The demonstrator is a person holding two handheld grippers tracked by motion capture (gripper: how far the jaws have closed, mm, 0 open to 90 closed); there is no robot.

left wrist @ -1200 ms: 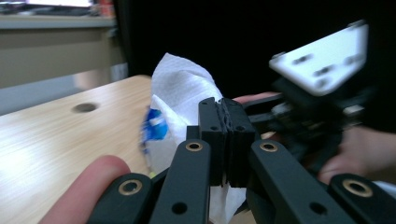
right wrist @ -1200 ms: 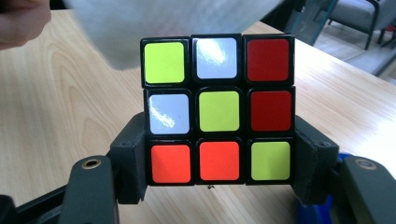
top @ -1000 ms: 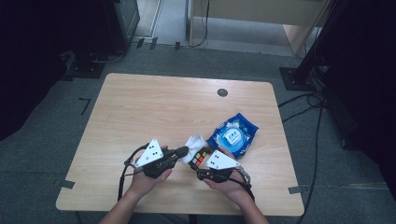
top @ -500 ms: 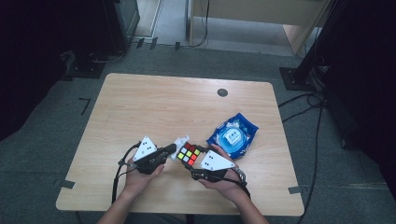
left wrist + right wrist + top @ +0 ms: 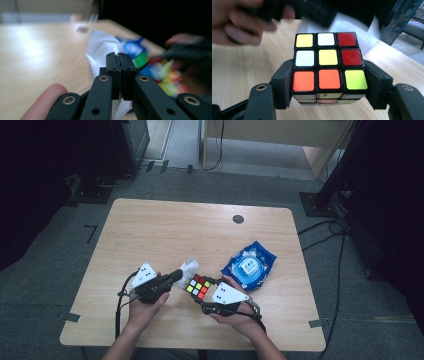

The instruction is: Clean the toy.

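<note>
Two tools, one cube:
1. Right tool point(image 5: 325, 100) clamps puzzle cube point(image 5: 327, 65).
2. Left tool point(image 5: 121, 60), pinching white tissue point(image 5: 101, 47), has drawn back left of cube; wiping pass likely ended.

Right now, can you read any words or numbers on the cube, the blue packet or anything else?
None can be read.
Blue packet: its white label is too small and blurred.
Puzzle cube: plain coloured stickers; a tiny mark on its front edge is unreadable.
White tissue: blank.
</note>
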